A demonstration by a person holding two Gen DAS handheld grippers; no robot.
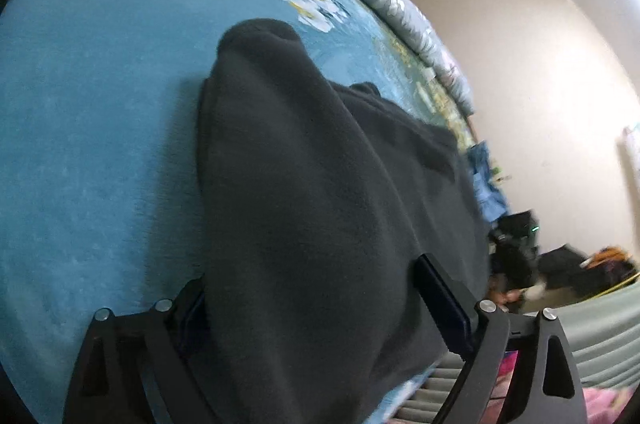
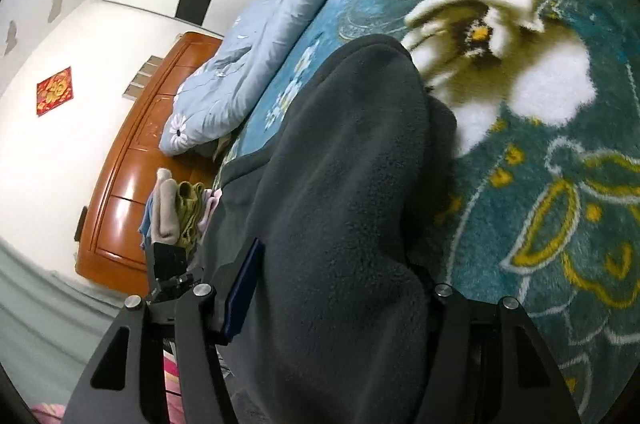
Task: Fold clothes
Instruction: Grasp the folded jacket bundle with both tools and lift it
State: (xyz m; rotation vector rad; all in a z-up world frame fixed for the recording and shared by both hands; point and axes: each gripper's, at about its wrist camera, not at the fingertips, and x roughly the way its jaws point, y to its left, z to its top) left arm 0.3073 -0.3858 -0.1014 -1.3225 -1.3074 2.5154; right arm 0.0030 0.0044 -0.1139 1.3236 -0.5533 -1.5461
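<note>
One dark grey fleece garment (image 1: 304, 184) lies in a folded heap on the teal flowered blanket (image 1: 88, 128) of the bed. Two grippers flank it: the left gripper (image 1: 316, 308) and right gripper (image 2: 332, 288) each stand wide apart, fleece bulging between without being pinched.

We cannot see the right tool's (image 2: 332, 304) right finger, buried under the dark fleece garment (image 2: 340, 184); the garment's near end leaves frame
</note>
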